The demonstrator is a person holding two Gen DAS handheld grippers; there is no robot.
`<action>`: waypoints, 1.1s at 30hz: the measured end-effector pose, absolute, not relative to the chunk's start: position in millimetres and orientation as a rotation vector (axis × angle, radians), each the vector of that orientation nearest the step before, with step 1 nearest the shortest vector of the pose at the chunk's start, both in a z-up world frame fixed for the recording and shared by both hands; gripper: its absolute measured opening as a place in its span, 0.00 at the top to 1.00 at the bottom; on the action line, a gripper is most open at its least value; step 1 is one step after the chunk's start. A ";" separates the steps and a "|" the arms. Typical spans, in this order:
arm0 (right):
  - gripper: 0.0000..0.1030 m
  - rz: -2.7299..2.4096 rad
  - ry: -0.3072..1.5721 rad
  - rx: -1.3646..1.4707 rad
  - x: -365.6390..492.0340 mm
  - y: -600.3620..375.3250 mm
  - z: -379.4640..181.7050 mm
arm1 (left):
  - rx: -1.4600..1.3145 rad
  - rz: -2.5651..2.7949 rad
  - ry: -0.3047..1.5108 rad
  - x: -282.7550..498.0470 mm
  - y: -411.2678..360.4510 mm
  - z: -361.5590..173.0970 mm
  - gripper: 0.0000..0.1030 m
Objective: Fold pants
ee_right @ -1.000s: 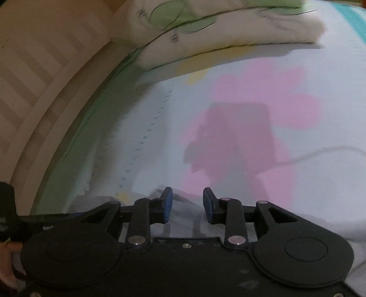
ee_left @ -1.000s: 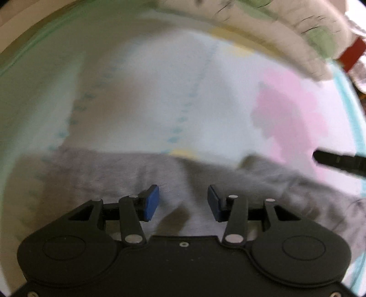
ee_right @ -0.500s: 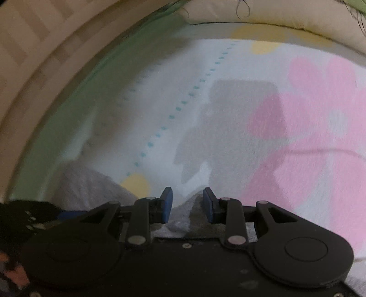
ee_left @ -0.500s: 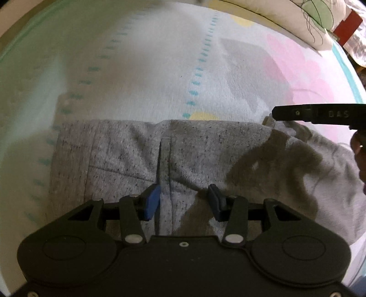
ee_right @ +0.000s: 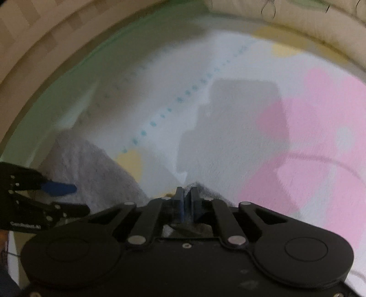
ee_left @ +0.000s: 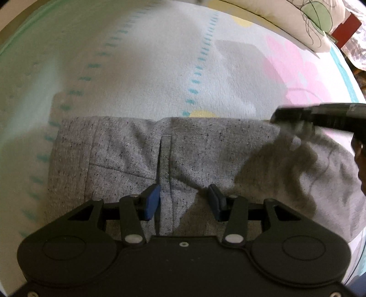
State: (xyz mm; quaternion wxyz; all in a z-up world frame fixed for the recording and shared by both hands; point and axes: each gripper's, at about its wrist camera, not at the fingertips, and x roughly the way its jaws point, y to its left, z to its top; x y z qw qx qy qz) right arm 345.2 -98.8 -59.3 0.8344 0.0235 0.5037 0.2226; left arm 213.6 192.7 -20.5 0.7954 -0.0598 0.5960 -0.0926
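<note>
Since a moment ago my right gripper (ee_right: 185, 201) is pinching shut on the soft, limp pants (ee_left: 205, 148) edge, while left gripper (ee_left: 183, 201) fingers are hovering open over their fly.

— What sort of place is this?

— A home, a bedroom by the look of it. The work surface is a bed (ee_left: 148, 75) spread with a soft white blanket printed with pink flowers, yellow dots and dashed teal lines, edged in green.

— Anything else?

— A cream pillow (ee_left: 297, 20) with a green drawn motif lies along the far edge, and a beige striped wall (ee_right: 34, 29) rises just beside the bed.
</note>
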 end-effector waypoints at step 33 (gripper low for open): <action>0.72 0.487 0.831 -0.274 85.7 -88.7 -49.5 | -0.215 0.005 1.275 162.4 281.2 10.1 0.38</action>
